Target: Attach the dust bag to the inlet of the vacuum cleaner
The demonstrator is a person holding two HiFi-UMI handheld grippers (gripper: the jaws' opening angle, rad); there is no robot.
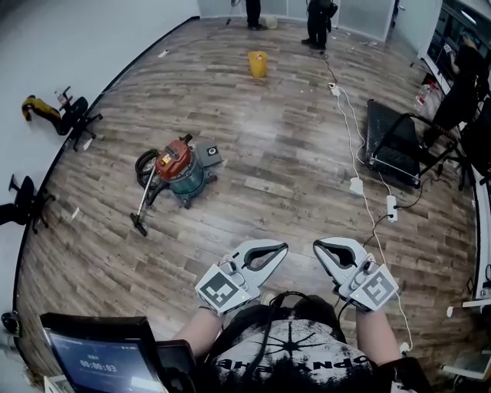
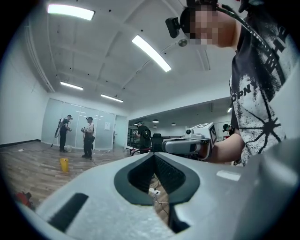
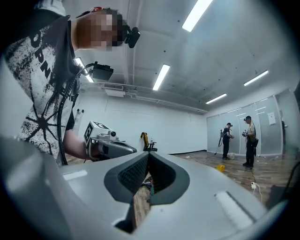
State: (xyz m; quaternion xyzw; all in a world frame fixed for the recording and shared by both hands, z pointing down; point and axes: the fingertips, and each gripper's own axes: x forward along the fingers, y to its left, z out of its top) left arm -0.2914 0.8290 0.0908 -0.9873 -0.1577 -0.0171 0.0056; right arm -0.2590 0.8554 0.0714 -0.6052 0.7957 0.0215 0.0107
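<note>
The fingers [image 2: 93, 187] of the left gripper [image 1: 281, 248] are together at their tips, with nothing between them. Only floor and a white power strip [image 2: 153, 191] show through the oval gap behind the tips. The fingers [image 3: 220, 197] of the right gripper [image 1: 319, 246] are likewise pressed tip to tip and hold nothing. Both grippers are held level in front of the person's chest, side by side but apart, tips angled toward each other. Each one's marker cube sits close to the body.

The vacuum cleaner [image 1: 180, 167] stands on the wooden floor [image 1: 268, 153], well apart from both grippers, ahead and to the person's left. It has a red top on a teal drum, and its dark hose and wand trail down toward the near side. A flat grey piece [image 1: 211, 153] lies just beside the drum on its far right. Whether that is the dust bag cannot be told from here.

Farther off stands a yellow bucket [image 1: 258, 64], and beyond it two people [image 1: 318, 23] stand near the glass wall. White cables [image 1: 357, 138] run across the floor toward a black treadmill [image 1: 393, 142] on the right. Office chairs [image 1: 77, 117] sit along the left wall. A screen [image 1: 100, 359] is at the lower left edge of the head view.
</note>
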